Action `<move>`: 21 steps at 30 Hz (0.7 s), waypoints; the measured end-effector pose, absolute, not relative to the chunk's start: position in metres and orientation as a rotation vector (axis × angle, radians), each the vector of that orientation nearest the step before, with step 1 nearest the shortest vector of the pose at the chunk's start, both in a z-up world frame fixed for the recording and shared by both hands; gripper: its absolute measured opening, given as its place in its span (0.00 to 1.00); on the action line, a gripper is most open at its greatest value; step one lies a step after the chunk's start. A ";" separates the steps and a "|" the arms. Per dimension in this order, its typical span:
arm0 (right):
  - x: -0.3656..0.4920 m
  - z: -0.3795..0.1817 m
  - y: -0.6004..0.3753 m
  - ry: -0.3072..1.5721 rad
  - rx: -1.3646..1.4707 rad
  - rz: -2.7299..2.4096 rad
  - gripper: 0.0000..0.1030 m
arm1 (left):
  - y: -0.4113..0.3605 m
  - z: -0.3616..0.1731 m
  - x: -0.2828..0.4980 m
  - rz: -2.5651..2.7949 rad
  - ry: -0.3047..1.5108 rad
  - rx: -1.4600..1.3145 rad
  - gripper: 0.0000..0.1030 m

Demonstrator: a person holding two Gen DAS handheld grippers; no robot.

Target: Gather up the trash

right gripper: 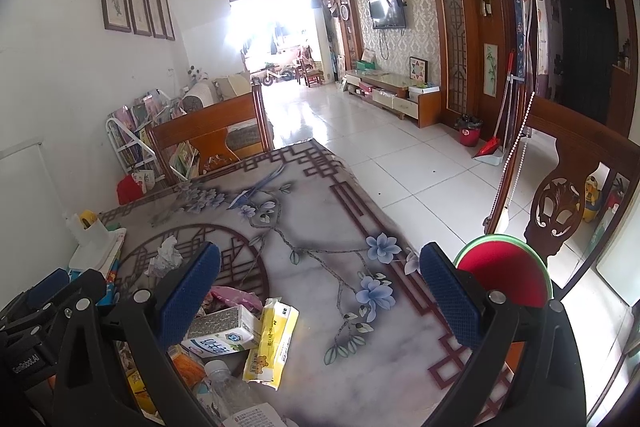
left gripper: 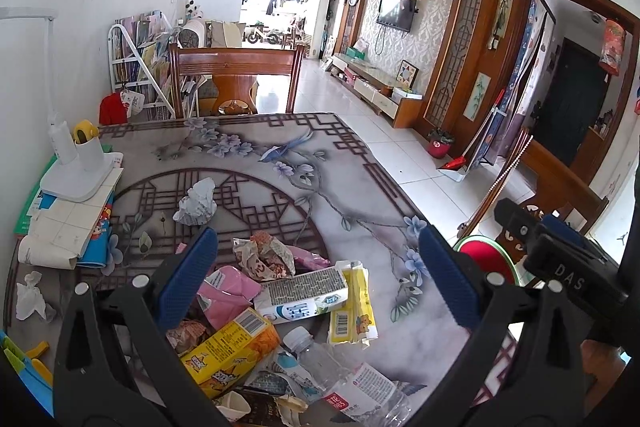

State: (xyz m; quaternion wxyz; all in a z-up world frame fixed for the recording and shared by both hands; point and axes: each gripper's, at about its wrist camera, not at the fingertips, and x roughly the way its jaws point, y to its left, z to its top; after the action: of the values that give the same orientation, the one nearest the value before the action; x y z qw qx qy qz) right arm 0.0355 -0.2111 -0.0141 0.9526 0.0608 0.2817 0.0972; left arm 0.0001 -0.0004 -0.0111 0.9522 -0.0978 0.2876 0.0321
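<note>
A pile of trash lies on the patterned table (left gripper: 280,163) near its front edge: a white milk carton (left gripper: 304,293), a yellow tissue pack (left gripper: 354,311), a yellow snack box (left gripper: 230,351), pink wrappers (left gripper: 228,291), a clear plastic bottle (left gripper: 344,375). A crumpled white paper (left gripper: 198,203) lies farther back. My left gripper (left gripper: 320,279) is open and empty above the pile. My right gripper (right gripper: 320,291) is open and empty over the table; the carton (right gripper: 220,333), tissue pack (right gripper: 272,343) and bottle (right gripper: 224,387) sit by its left finger.
A white desk lamp base (left gripper: 76,171) stands on books at the table's left. A crumpled tissue (left gripper: 30,297) lies at the left edge. A red-lined bin (right gripper: 504,275) stands right of the table by a carved chair (right gripper: 560,207). Another chair (left gripper: 236,75) is at the far side.
</note>
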 end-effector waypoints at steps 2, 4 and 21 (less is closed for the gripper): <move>0.036 -0.015 -0.213 0.574 0.126 0.197 0.93 | 0.000 -0.012 0.000 0.066 0.584 -0.199 0.96; 0.036 -0.016 -0.214 0.575 0.128 0.194 0.93 | 0.000 -0.012 0.000 0.065 0.585 -0.198 0.96; 0.035 -0.015 -0.219 0.574 0.132 0.186 0.93 | -0.002 -0.013 -0.002 0.064 0.586 -0.197 0.96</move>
State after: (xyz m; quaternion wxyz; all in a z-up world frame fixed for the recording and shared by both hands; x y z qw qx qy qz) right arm 0.0348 -0.2194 -0.0153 0.9527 0.0648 0.2824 0.0916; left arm -0.0024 -0.0022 -0.0126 0.9521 -0.0969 0.2882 0.0313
